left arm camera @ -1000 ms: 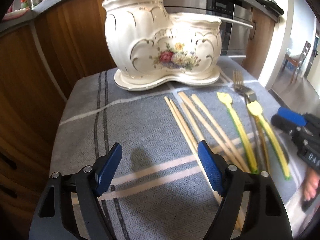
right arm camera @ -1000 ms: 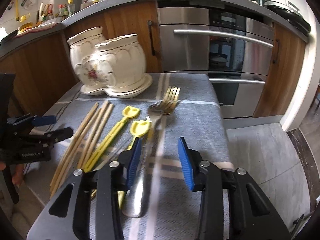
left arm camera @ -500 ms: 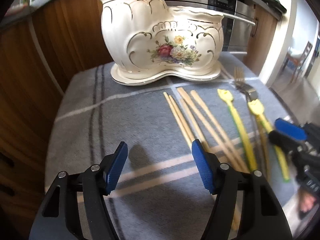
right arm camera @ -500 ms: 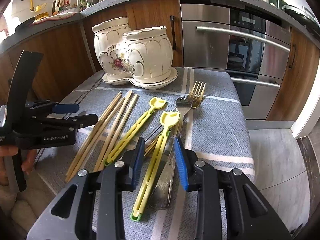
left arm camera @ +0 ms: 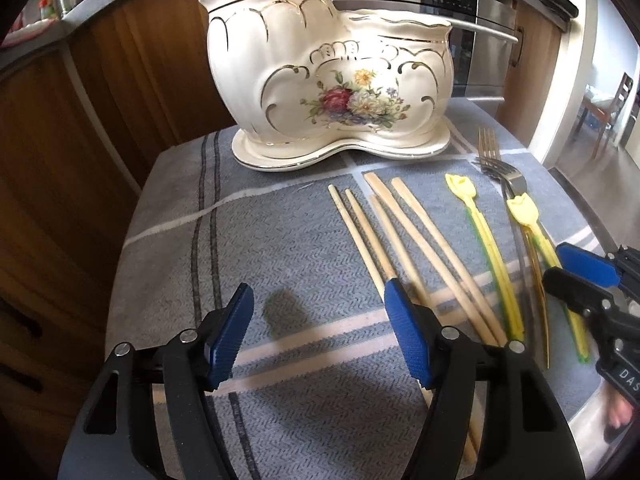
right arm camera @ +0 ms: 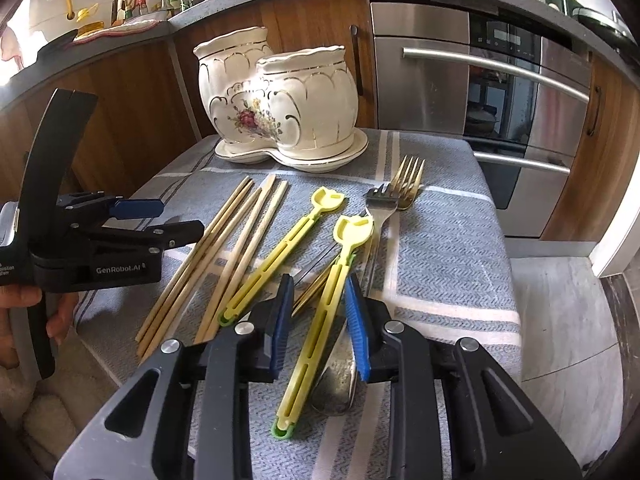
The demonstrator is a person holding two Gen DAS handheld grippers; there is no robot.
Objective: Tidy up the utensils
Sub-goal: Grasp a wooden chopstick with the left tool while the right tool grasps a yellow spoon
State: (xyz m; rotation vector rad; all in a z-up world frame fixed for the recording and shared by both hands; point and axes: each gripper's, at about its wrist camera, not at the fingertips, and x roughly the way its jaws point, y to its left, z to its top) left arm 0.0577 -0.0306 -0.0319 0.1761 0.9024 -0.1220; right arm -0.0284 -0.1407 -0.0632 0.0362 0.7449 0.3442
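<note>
Cream porcelain, gilt-trimmed and painted with flowers, made up the two-pot utensil holder (right arm camera: 280, 108) at the far end of the grey striped cloth (left arm camera: 280, 248), and as far as its rims showed, nothing stood in it yet. Everything to be sorted lay flat on the cloth: five wooden chopsticks (right arm camera: 224, 248) side by side, two yellow plastic tulip-headed picks (right arm camera: 320, 292), a steel fork (right arm camera: 380, 204) and a gold fork (right arm camera: 410, 180) with tines toward the holder. The task looked barely begun, with all of it left to do.

The right gripper (right arm camera: 320, 320) was closing around the nearer yellow pick, which lay between its blue pads (right arm camera: 356, 320); a gap showed on each side, so it did not yet look gripped. The left gripper (left arm camera: 320, 336) hung open above bare cloth, with its right pad over the leftmost chopsticks and nothing held.

The insides of both pots were hidden from either camera. The fork handles ran beneath the yellow pick and the right gripper, so their ends were hard to separate; a slim gold shaft (left arm camera: 540, 300) beside the picks probably belonged to the gold fork. Only fingertips of the person's hand (right arm camera: 24, 304) showed at the frame edge.
</note>
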